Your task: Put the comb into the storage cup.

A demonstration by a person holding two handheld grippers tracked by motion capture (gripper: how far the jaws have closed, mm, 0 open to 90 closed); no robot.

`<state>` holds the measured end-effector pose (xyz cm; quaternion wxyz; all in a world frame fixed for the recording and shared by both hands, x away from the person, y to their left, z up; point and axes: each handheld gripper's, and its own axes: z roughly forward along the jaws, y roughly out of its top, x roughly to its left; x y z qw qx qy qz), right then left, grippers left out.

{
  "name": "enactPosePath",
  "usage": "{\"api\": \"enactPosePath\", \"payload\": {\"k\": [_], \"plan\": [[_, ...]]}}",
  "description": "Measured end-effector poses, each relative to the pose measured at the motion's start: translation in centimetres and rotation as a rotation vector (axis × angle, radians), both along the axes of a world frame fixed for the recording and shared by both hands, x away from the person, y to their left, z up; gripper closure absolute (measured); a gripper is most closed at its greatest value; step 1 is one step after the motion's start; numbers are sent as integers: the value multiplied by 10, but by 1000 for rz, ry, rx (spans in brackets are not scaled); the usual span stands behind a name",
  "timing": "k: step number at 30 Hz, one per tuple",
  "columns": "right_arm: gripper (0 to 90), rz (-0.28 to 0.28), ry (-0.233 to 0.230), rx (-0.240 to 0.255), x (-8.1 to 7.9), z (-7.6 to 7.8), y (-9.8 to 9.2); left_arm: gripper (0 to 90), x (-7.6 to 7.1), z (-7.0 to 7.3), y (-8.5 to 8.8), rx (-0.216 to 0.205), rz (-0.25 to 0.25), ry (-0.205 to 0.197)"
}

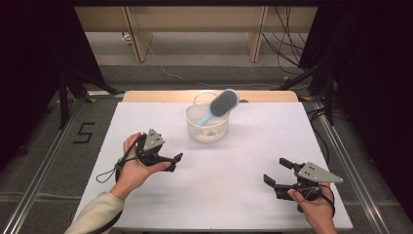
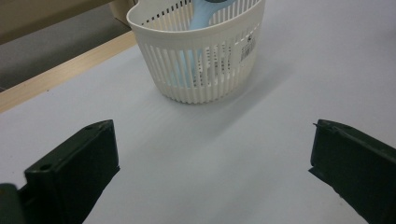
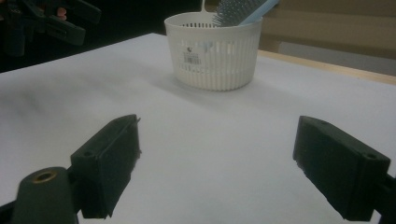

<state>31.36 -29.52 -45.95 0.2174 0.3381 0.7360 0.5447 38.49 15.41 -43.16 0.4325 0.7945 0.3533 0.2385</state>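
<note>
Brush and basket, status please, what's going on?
Left gripper and right gripper open, empty, apart on table. Brush leaning in basket. Nothing between.

We see a white table [image 1: 214, 195] carrying one white slatted basket [image 1: 207, 127], ahead of both our grippers, nearer the left one
</note>
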Motion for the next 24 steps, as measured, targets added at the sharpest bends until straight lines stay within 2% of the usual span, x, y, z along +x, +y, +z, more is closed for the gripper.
{"api": "enactPosePath", "payload": {"k": [24], "plan": [[154, 3, 2, -2, 0, 0, 0, 4, -20, -9, 13, -4, -32, -5]]}}
